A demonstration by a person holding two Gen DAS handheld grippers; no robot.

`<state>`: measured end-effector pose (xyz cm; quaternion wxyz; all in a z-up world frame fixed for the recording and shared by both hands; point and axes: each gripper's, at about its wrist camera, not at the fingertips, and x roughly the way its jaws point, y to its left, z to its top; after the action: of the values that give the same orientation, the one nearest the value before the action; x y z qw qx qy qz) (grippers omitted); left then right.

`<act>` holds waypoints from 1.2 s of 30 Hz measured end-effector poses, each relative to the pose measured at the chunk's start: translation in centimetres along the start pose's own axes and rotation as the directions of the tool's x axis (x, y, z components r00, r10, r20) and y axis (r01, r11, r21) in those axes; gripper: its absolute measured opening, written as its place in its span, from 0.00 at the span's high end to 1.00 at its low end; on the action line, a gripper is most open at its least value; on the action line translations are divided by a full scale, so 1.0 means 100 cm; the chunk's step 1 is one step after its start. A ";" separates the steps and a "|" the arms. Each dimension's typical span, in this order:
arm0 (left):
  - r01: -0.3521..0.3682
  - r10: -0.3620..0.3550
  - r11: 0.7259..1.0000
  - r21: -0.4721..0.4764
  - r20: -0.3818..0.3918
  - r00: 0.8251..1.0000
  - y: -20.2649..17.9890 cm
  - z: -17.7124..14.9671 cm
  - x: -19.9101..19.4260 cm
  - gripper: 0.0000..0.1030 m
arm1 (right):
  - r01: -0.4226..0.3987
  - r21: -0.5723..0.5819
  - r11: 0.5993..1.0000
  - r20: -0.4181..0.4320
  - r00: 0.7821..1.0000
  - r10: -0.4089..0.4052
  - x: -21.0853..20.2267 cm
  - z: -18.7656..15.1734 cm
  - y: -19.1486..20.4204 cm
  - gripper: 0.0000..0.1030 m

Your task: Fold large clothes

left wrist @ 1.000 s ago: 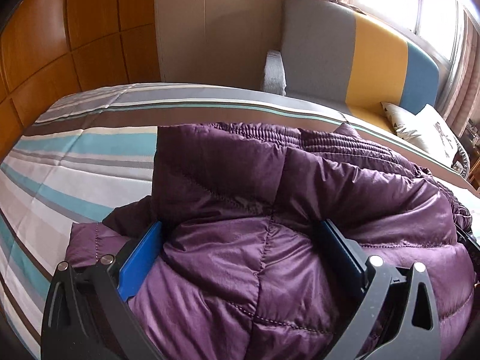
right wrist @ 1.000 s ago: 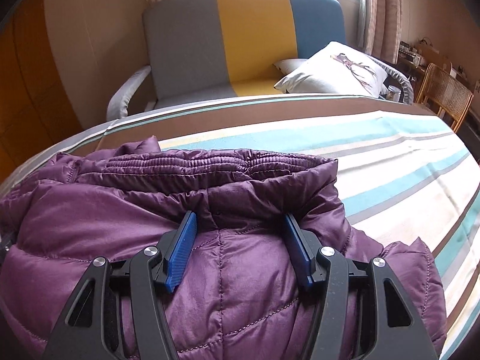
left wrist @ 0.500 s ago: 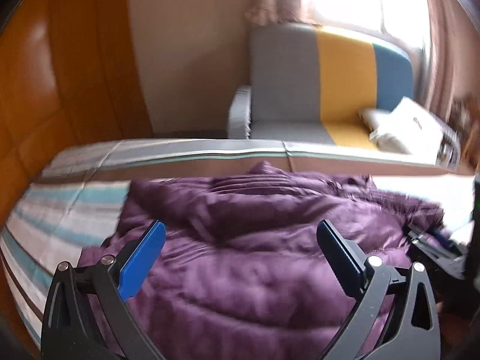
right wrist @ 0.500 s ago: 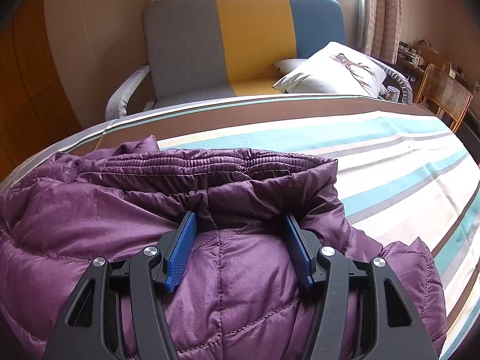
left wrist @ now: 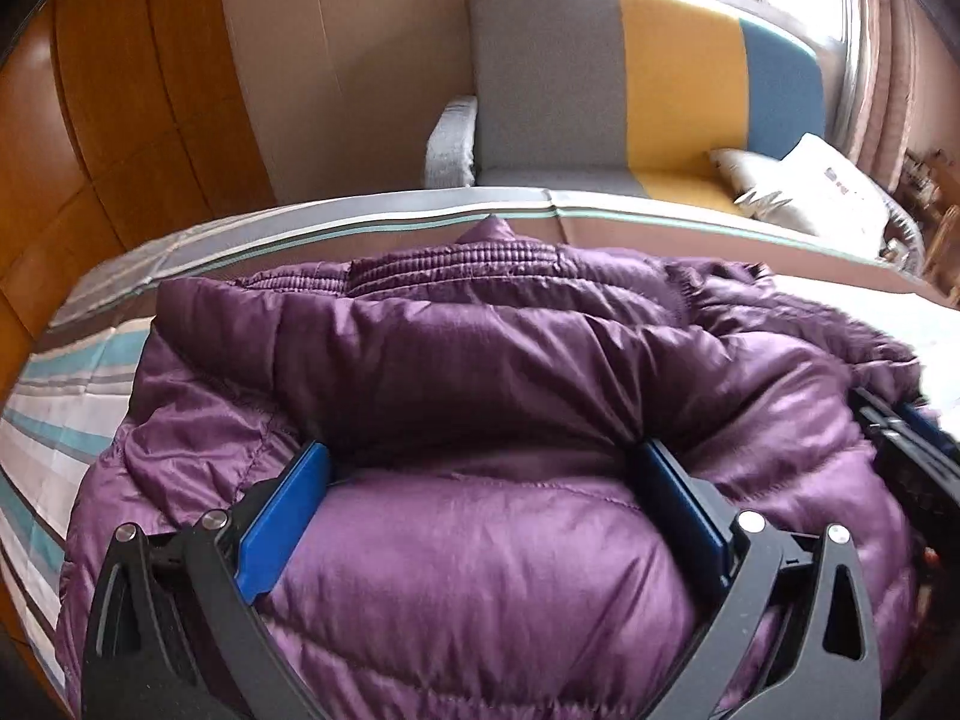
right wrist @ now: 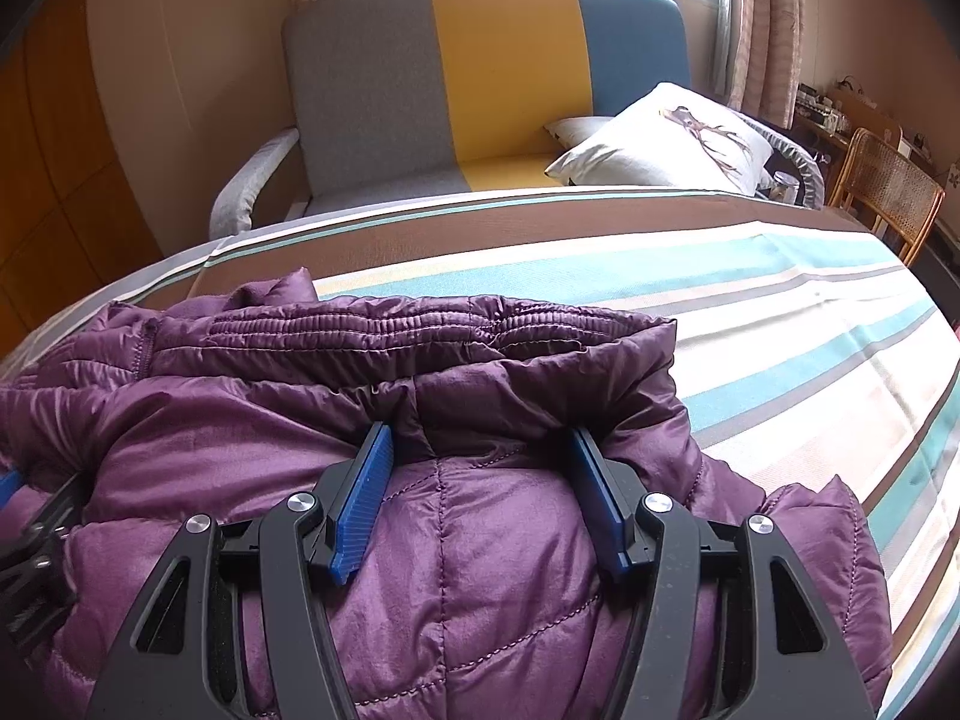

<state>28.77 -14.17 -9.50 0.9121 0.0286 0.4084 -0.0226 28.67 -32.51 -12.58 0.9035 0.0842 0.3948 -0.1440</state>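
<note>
Your right tongs (right wrist: 480,501), at the bottom centre, have just been opening wider, with a bulge of the purple jacket (right wrist: 420,540) between the pads. Your left tongs (left wrist: 480,516) likewise straddle a puffy fold; whether either clamps it, you cannot tell. The jacket lies crosswise on the striped bed (right wrist: 780,312), elastic hem toward the sofa (right wrist: 480,60) at the top.

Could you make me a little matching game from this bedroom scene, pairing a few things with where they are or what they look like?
Things:
1. puffy jacket
2. bedspread
3. sofa
4. cushion

Descriptions:
A. grey, yellow and blue panels
B. purple, lying on the bed
C. white, resting on the sofa seat
D. teal, white and brown stripes

Pairs: 1-B, 2-D, 3-A, 4-C
</note>
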 end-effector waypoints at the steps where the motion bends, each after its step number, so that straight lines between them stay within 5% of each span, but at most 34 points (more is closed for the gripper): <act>1: 0.022 -0.022 1.000 -0.020 0.006 1.000 0.007 -0.002 -0.008 0.02 | -0.010 0.001 1.000 -0.008 1.000 0.010 -0.001 0.001 -0.001 0.38; 4: 0.069 -0.065 0.994 -0.086 0.050 0.997 0.031 -0.014 -0.036 0.02 | -0.065 -0.004 0.998 -0.025 0.998 0.065 -0.008 0.005 -0.001 0.25; 10: 0.046 -0.015 0.976 -0.213 0.142 0.990 0.096 -0.052 -0.079 0.02 | -0.153 -0.011 0.988 0.027 0.988 0.153 -0.062 -0.011 0.001 0.25; 18: -0.018 0.049 0.941 -0.338 0.083 0.995 0.156 -0.095 -0.085 0.02 | -0.252 -0.010 0.968 0.048 0.966 0.253 -0.116 -0.057 0.011 0.26; 20: -0.004 0.030 0.931 -0.364 0.065 0.997 0.165 -0.106 -0.084 0.02 | -0.274 -0.020 0.962 0.056 0.960 0.275 -0.126 -0.066 0.015 0.38; 22: 0.039 -0.016 0.919 -0.392 0.063 0.998 0.171 -0.116 -0.084 0.02 | -0.310 -0.026 0.950 0.049 0.949 0.311 -0.131 -0.071 0.017 0.61; 25: 0.111 -0.091 0.900 -0.422 0.068 0.994 0.172 -0.128 -0.082 0.02 | -0.369 -0.028 0.929 0.042 0.928 0.370 -0.137 -0.079 0.023 0.78; 28: 0.141 -0.129 0.903 -0.407 0.057 0.990 0.165 -0.132 -0.081 0.03 | -0.348 -0.095 0.933 0.028 0.936 0.352 -0.140 -0.085 0.038 0.91; 36: 0.197 -0.186 0.861 -0.469 0.070 0.980 0.164 -0.136 -0.076 0.14 | -0.286 -0.176 0.942 -0.073 0.958 0.277 -0.098 -0.098 0.055 0.93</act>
<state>14.67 3.31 -12.25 0.8891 -0.2359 0.3920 -0.0132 17.37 -22.78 -11.73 0.9091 0.0593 0.4115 0.0259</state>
